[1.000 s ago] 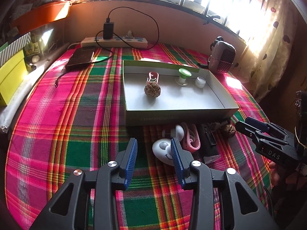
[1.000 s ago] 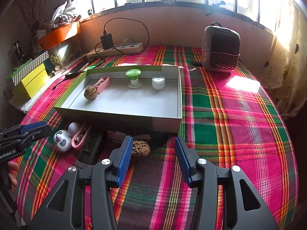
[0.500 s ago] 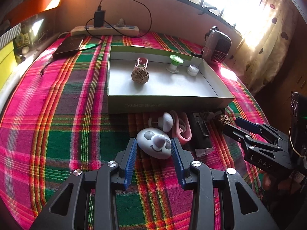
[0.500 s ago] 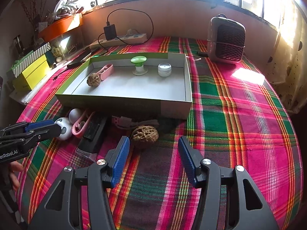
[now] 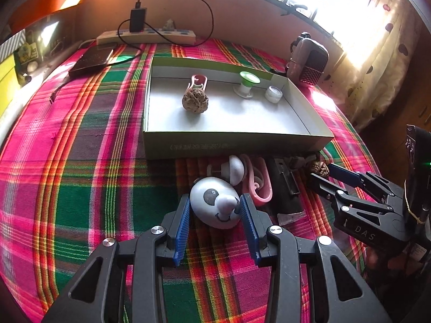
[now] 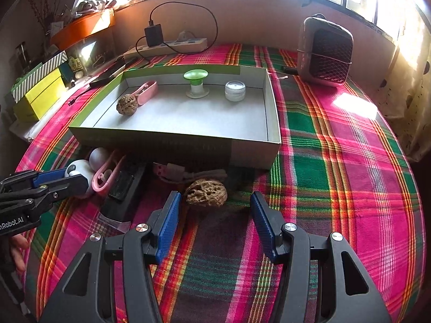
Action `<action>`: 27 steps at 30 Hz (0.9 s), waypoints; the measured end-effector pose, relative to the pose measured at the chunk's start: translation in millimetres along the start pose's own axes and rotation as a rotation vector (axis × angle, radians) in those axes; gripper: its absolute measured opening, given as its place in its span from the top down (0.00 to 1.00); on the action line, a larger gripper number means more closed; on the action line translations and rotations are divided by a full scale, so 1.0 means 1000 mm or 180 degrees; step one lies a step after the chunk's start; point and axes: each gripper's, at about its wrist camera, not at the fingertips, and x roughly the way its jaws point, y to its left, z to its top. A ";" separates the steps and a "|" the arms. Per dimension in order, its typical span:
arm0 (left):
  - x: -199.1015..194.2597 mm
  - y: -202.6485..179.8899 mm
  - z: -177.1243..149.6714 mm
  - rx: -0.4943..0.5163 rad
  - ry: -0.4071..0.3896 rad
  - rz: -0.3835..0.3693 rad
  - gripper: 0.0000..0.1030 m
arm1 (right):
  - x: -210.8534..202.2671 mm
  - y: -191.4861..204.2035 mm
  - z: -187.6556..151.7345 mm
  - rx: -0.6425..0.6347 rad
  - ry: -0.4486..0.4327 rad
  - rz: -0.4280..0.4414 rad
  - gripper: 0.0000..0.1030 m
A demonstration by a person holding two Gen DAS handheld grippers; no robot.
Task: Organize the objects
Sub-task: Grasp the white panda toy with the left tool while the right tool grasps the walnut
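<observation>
A shallow green-rimmed box (image 5: 237,141) (image 6: 172,136) on the plaid cloth holds a walnut (image 5: 195,101), a pink clip (image 5: 198,79), a green-topped stand (image 5: 247,83) and a small jar (image 5: 273,94). In front of it lie a white panda egg toy (image 5: 215,206), a white ball piece (image 5: 235,172), a pink clip (image 5: 257,183), a black device (image 5: 285,185) and a second walnut (image 6: 206,192). My left gripper (image 5: 215,210) is open with the panda egg between its pads. My right gripper (image 6: 215,210) is open, just short of the second walnut.
A small heater (image 6: 324,51) stands at the back right. A power strip with charger (image 6: 167,46) and a dark tablet (image 5: 91,59) lie at the back. Yellow boxes (image 6: 37,94) and an orange planter (image 6: 80,28) are on the left. A USB cable (image 6: 183,173) lies by the box front.
Both grippers have moved forward and lower. The panda egg now sits between the left pads. The second walnut is closer to the right gripper's pads.
</observation>
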 end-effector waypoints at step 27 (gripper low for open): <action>0.001 0.002 0.003 -0.0071 -0.0013 -0.0002 0.69 | 0.001 -0.005 0.003 0.0053 -0.0011 -0.0074 0.57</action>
